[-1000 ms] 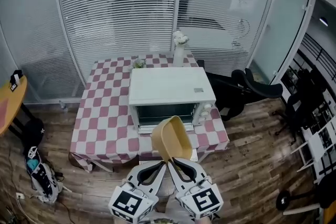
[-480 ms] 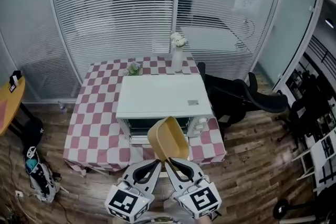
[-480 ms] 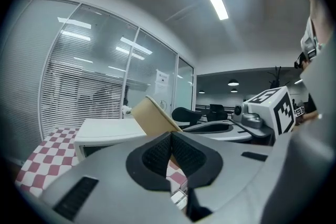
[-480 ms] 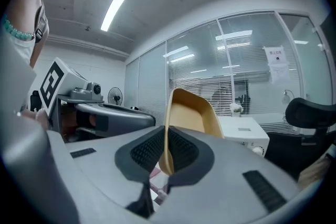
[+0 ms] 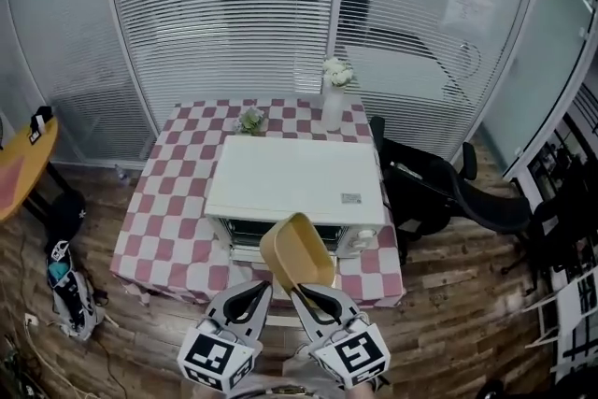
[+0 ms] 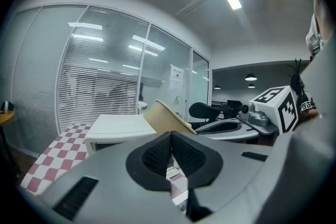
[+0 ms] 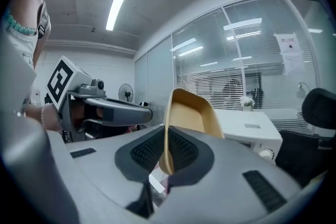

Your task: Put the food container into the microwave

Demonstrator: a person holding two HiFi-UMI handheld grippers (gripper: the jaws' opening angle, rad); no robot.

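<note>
A white microwave [image 5: 294, 187] stands on a red-and-white checked table [image 5: 177, 210], and its front face looks dark. My right gripper [image 5: 301, 292] is shut on the rim of a tan food container [image 5: 297, 252], which it holds tilted in the air in front of the microwave. In the right gripper view the container [image 7: 191, 113] rises from between the jaws of the right gripper [image 7: 166, 147], with the microwave [image 7: 247, 128] beyond. My left gripper [image 5: 254, 294] is beside it, shut and empty. The left gripper view shows the left gripper [image 6: 171, 136], the container [image 6: 165, 117] and the microwave [image 6: 118, 128].
A vase of white flowers [image 5: 334, 98] and a small plant [image 5: 249, 120] stand behind the microwave. A black office chair [image 5: 439, 196] is right of the table. A bag [image 5: 70, 294] lies on the wooden floor at the left, near a yellow round table [image 5: 23, 163]. Glass walls with blinds close off the back.
The view has drawn nearer to the table and shifted, so the microwave looks larger. The container stays held in the right gripper, and both grippers keep their places.
</note>
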